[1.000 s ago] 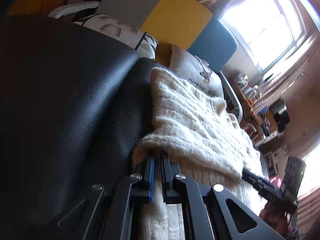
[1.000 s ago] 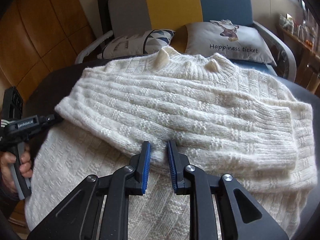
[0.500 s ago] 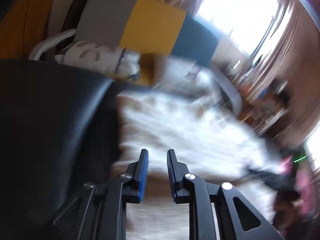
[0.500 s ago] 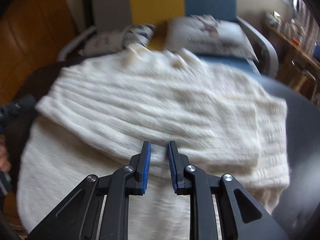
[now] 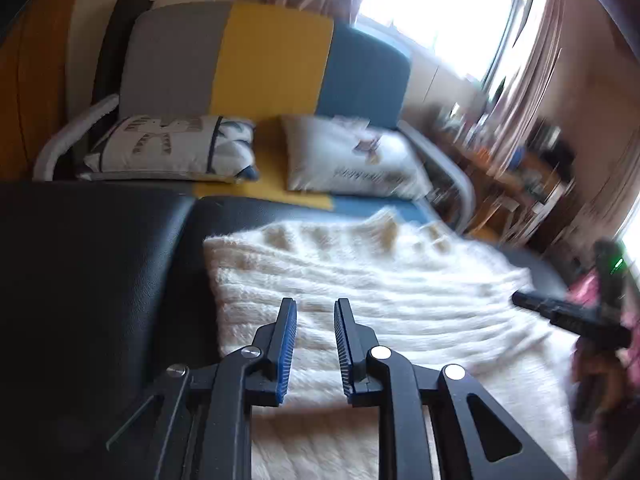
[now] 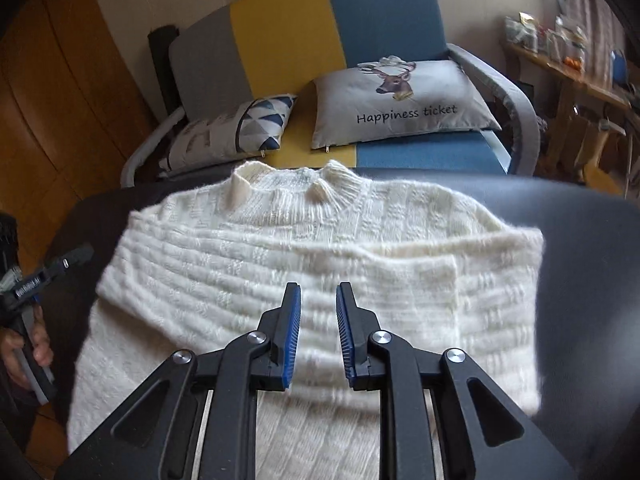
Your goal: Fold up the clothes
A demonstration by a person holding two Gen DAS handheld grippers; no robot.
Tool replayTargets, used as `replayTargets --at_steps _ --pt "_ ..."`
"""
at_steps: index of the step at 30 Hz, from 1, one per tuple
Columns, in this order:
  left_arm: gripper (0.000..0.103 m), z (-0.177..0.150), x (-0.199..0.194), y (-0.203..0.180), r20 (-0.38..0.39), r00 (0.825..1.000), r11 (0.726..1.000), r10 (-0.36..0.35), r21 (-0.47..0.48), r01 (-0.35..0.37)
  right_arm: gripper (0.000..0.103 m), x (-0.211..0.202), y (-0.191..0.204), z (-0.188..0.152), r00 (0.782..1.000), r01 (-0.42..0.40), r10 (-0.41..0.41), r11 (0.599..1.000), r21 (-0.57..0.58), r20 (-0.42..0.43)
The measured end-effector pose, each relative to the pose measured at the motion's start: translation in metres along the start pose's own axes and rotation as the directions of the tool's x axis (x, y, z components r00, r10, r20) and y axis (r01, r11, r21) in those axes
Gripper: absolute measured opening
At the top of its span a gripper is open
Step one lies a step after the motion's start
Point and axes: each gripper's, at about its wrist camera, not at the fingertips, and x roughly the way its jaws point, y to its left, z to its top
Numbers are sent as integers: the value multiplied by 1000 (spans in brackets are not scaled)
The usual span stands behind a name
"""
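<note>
My right wrist view gives me the whole cream knit sweater (image 6: 320, 264) sharply: collar at the far edge, both sleeves folded across the chest in a band, hem running under my right gripper (image 6: 318, 300). It also catches my left gripper (image 6: 60, 266) at the picture's left edge, held in a hand (image 6: 38, 340). The left wrist view is blurred and sees the sweater (image 5: 380, 288) from its side, with my right gripper (image 5: 576, 316) dark at the far right.

Both pairs of my jaws stand apart with nothing between them; my left gripper (image 5: 314, 308) hangs above the sweater's folded sleeve band.

The sweater lies flat, long axis running from me toward the collar, which points at the sofa (image 6: 340, 32). It rests on a black leather surface (image 5: 88, 264). Behind it the sofa is grey, yellow and blue, with a triangle-patterned cushion (image 6: 240, 132) and a deer cushion (image 6: 400, 100) reading "Happiness ticket". A bright window (image 5: 440, 4) with curtains and a cluttered wooden table (image 6: 580, 80) stand to the right.
</note>
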Motion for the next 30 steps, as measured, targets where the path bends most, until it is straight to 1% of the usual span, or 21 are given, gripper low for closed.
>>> replayTargets --at_steps 1,2,3,5,6,8,11,13,15,17,18,20,21,23,24,27,30 --pt "19 -3 15 0 -65 998 1000 20 13 -20 20 10 0 2 999 50 -50 999 -20 -21" --pt "19 -7 29 0 -124 991 999 40 27 -37 20 21 -3 3 994 93 -95 995 -33 -47" --pt "18 -11 29 0 -113 993 999 42 36 -38 19 31 -9 1 991 113 -116 993 -37 -65" --pt "18 -19 28 0 -92 995 998 44 54 -39 18 33 -18 -1 995 97 -97 995 -12 -32" --pt "18 -23 28 1 -81 996 997 44 62 -39 18 32 -19 0 995 96 -96 995 -12 -31" --pt "18 -21 19 5 -60 998 999 16 39 -14 18 28 -17 0 995 99 -100 995 -19 -31" --pt "18 -7 6 11 -2 1000 1000 -23 15 23 19 24 2 8 998 62 -63 996 -66 -16" --pt "18 6 5 15 11 999 999 -46 -6 46 21 21 16 14 999 33 -34 994 -101 -6" --pt "18 20 16 20 1 1000 1000 -30 -7 30 22 18 31 21 1000 5 -5 991 -136 2" --pt "18 30 34 23 -37 999 1000 13 3 -13 22 20 44 26 1000 -16 16 986 -169 -1" --pt "18 34 43 25 -58 998 999 35 9 -35 22 26 49 28 1000 -19 17 983 -182 -14" --pt "18 34 67 37 -124 987 995 101 -12 -103 22 38 49 24 1000 1 -6 982 -187 -23" --pt "18 34 68 43 -102 993 997 64 -40 -69 22 45 47 22 999 15 -20 982 -187 -26" --pt "18 32 63 44 -92 994 997 53 -52 -58 22 57 45 17 998 41 -48 981 -187 -31" --pt "18 31 60 44 -89 995 997 48 -58 -53 22 58 43 16 998 40 -47 982 -187 -33" --pt "18 36 45 41 -41 999 998 9 -61 -11 22 50 40 23 999 8 -16 987 -159 -48" --pt "18 51 44 36 -9 999 998 -32 -57 31 22 41 46 32 999 -41 36 986 -161 -36"
